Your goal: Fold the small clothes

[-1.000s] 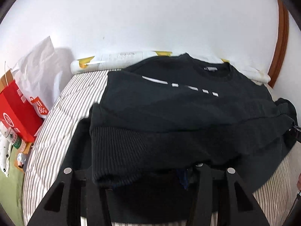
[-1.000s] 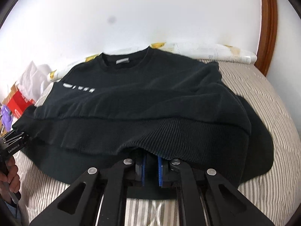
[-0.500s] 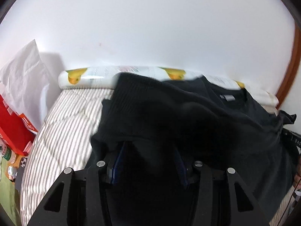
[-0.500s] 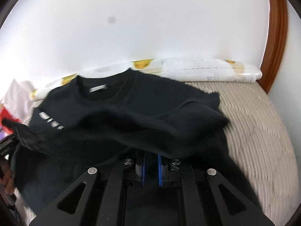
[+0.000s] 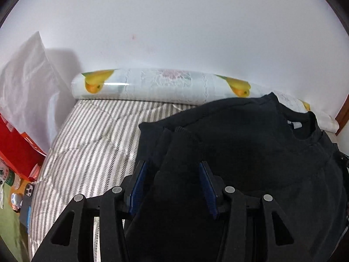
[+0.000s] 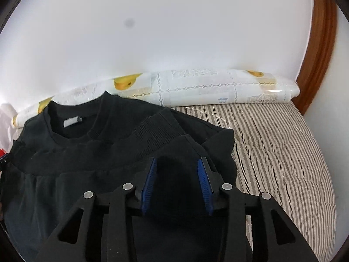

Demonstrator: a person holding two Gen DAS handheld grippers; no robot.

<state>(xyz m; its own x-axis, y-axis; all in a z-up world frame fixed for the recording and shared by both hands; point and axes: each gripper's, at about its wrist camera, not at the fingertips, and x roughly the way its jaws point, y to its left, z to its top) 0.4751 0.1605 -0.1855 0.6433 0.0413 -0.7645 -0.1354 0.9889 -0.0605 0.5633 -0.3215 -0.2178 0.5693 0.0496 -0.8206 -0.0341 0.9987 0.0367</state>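
One black sweatshirt point(image 6: 122, 152) lies on the striped mattress point(image 6: 279, 152), its ribbed hem folded up so that it lies just below the neckline, where a small white label point(image 6: 72, 121) shows inside the collar. Seen from the left wrist view, the same sweatshirt point(image 5: 250, 144) covers the right part of the mattress point(image 5: 93, 144), its collar toward the wall. Two grippers are in view, one per camera. The left gripper point(image 5: 173, 185) has its jaws spread wide, with a bunched fold of black cloth lying between the blue pads but not pinched by them. The right gripper point(image 6: 177, 183) likewise stands with jaws wide apart, black fabric lying loose in the gap between its blue pads. One long roll of white patterned sheet with yellow pears point(image 6: 218, 91) lies along the far edge of the mattress, against the white wall point(image 6: 174, 32); it shows also in the left view point(image 5: 157, 87). A curved brown wooden frame point(image 6: 320, 50) rises at the right. To the left of the bed stand one white plastic bag point(image 5: 24, 83) and one red box point(image 5: 15, 150).
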